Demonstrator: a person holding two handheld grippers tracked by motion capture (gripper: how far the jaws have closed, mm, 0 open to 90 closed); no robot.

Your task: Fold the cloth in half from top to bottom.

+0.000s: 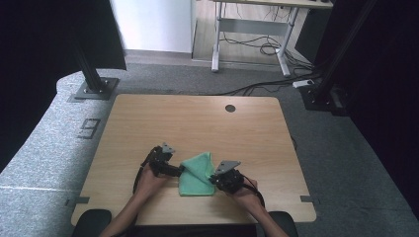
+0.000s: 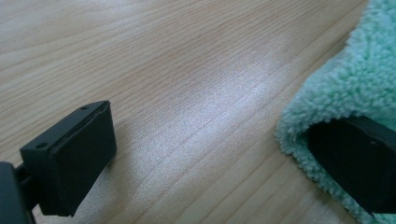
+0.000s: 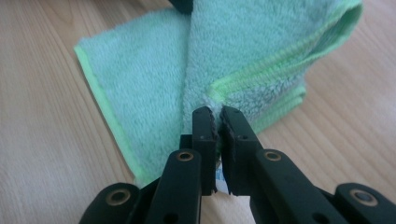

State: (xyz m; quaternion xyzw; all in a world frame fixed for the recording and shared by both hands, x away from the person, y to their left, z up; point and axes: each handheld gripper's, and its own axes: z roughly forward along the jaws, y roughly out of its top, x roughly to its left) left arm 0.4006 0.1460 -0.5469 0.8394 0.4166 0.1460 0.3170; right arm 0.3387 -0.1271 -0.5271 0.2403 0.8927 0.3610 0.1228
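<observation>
A green cloth (image 1: 196,174) lies folded low in the middle of the high view, on the wooden table (image 1: 197,118). The right gripper (image 3: 217,112) pinches a raised corner of it between nearly closed jaws. The left gripper (image 1: 181,170) stands wide open at the cloth's left edge, one jaw tucked under a fold. On the floor at left, a "9" marking (image 1: 89,128) reads clearly.

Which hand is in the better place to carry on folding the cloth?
Right. The right gripper is shut on a corner of the cloth, lifting it. The left gripper is open, one of its fingers under the cloth's edge.
</observation>
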